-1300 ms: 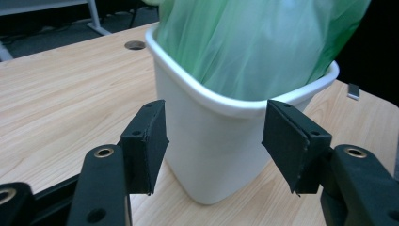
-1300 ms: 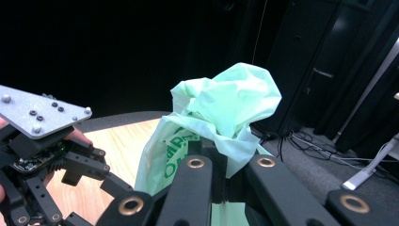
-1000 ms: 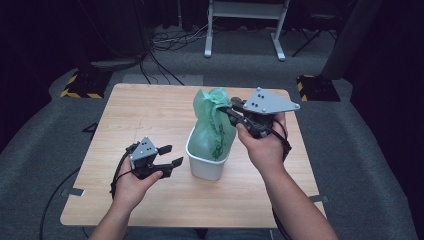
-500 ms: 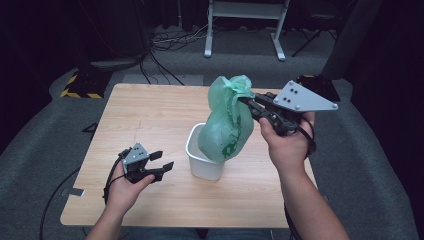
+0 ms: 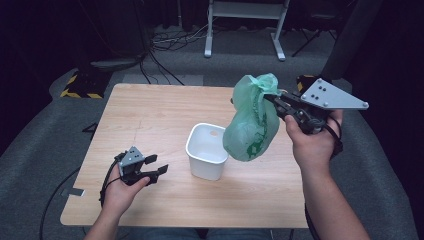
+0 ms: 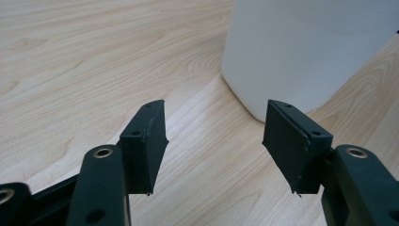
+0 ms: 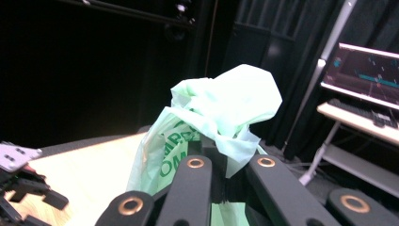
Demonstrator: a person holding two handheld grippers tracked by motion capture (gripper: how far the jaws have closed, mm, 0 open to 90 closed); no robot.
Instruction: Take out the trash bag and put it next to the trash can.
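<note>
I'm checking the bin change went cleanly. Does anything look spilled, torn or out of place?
Nothing stands out. The right gripper holds the green bag by its bunched top, hanging clear of the white bin, which stands upright. No spill on the table. The left gripper is open beside the bin.

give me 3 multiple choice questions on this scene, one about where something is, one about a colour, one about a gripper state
1. Where is the green bag?
A. inside the bin
B. hanging in the air beside the white bin
C. lying flat on the table

2. What colour is the bin?
A. white
B. black
C. blue

3. How do the jaws of the left gripper stand?
A. shut on the bin's rim
B. shut on the bag
C. open, with nothing between them

Key: 1 B, the high view shows the bag gathered at its top in the right gripper, clear of the bin. 2 A, its walls and inside are white. 3 C, the left gripper view shows bare table between the pads.
</note>
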